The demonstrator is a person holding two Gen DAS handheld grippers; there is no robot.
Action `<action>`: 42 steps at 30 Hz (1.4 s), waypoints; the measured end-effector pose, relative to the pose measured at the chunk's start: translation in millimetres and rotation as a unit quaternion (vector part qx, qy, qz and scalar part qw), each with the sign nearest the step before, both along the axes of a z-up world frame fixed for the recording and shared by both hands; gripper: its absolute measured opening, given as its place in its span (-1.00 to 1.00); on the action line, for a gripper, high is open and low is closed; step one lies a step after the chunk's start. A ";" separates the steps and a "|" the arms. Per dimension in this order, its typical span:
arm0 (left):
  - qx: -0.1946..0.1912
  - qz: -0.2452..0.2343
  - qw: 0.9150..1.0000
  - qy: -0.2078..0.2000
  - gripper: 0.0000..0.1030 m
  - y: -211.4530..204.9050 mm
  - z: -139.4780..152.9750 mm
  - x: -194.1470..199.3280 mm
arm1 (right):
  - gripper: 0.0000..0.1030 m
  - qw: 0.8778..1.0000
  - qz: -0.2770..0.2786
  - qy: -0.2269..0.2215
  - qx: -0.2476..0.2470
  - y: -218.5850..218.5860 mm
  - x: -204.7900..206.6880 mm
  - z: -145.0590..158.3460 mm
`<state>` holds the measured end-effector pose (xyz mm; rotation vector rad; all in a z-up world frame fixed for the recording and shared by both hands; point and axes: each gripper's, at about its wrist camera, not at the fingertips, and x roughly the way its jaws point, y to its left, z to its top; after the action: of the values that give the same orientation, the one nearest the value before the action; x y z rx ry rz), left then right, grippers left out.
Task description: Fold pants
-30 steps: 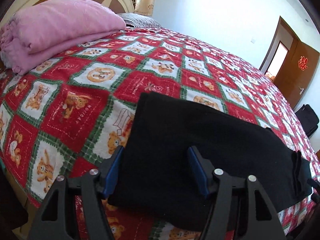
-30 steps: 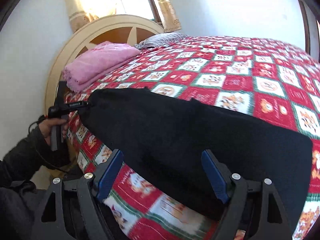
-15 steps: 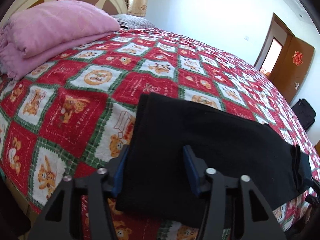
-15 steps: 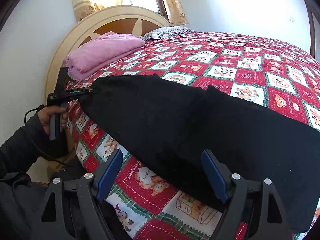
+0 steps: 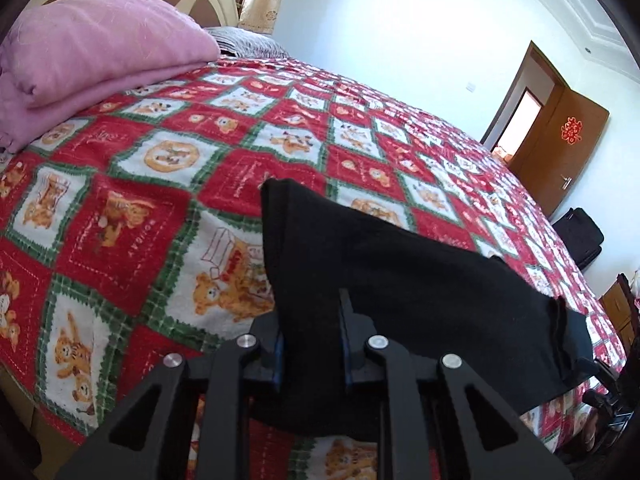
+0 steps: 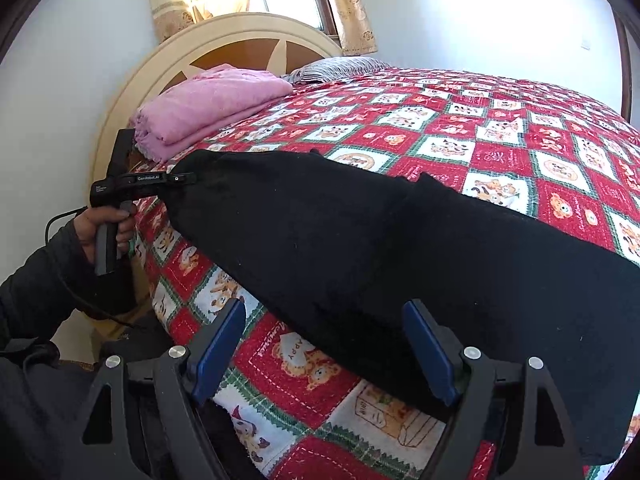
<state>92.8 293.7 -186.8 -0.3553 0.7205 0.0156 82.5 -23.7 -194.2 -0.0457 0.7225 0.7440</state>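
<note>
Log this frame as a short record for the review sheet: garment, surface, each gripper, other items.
garment: black pants, laid lengthwise near the bed's edge
surface: red checked bedspread with bear prints
left gripper: jaws closing on the pants' near corner, fabric between the pads
right gripper: open, astride the pants' near edge, not pinching
other items: folded pink blanket by the headboard; striped pillow; brown door

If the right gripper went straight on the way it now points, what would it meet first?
Most likely the black pants: their near edge lies just ahead of the open right gripper, over the patterned bedspread. Depth is hard to judge.
</note>
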 end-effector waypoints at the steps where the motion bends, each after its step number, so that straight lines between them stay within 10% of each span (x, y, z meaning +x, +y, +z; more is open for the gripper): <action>1: -0.006 0.001 1.000 -0.002 -0.59 0.1 3.7 -1.0 | 0.59 1.000 -0.001 -0.001 0.001 -1.1 0.2 1.3; 22: -0.080 -0.108 0.985 -0.107 -0.59 -79.9 114.4 -19.0 | 0.59 0.993 -0.113 0.003 0.042 -70.9 2.1 47.0; 42: -0.051 -0.301 0.948 -0.093 -0.59 -270.3 154.8 25.4 | 0.59 0.943 -0.315 0.023 0.101 -200.5 22.8 41.2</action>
<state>118.2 23.3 -32.0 -0.2193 0.6185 -0.6289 105.2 -224.2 -152.9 0.3785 0.6494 0.1998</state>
